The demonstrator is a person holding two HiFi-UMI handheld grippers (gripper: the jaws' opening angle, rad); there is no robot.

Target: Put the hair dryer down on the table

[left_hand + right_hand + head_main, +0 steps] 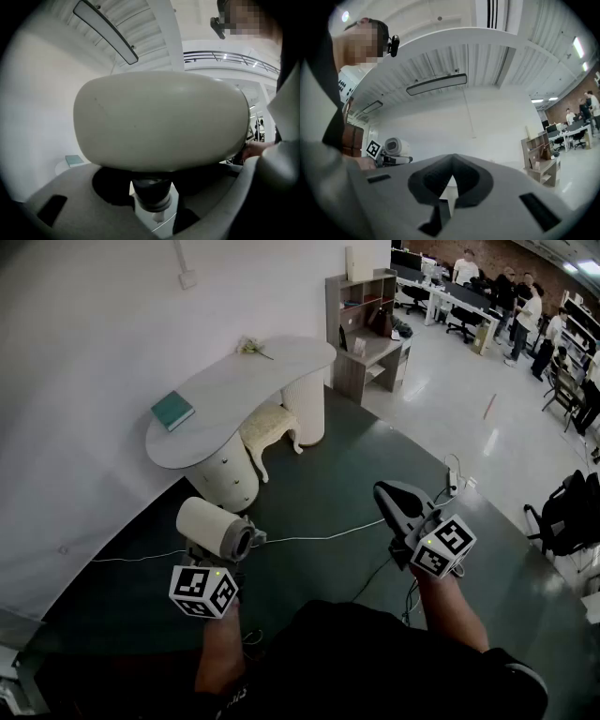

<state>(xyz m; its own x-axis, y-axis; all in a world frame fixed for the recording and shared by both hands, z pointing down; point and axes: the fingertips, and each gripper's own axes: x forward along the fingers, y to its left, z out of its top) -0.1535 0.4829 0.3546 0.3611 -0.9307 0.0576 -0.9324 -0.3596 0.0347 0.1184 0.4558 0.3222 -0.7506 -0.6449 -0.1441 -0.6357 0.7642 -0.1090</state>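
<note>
The cream-white, barrel-shaped hair dryer (217, 528) is held up over the dark green carpeted floor (356, 465), well apart from the table, with its dark handle (151, 187) clamped between the jaws of the left gripper (212, 557). The right gripper (401, 504) is carried beside it with jaws together and nothing between them.

Several risks can be judged. The thin white cable (319, 538) is trailed across the floor and could be snagged or stepped on during the approach, which would tug the dryer in the grip. The rounded barrel could roll once released (especially near the table's curved edge). The small teal book (172, 411) or the pale flower sprig (251, 348) could be knocked if the spot is poorly chosen.

The white kidney-shaped table (281, 367) is set against a white wall, with a cream stool (267, 427) tucked beneath it. A wooden shelf unit (361, 324) is seen beyond, then an open office with people at desks (506, 287).
</note>
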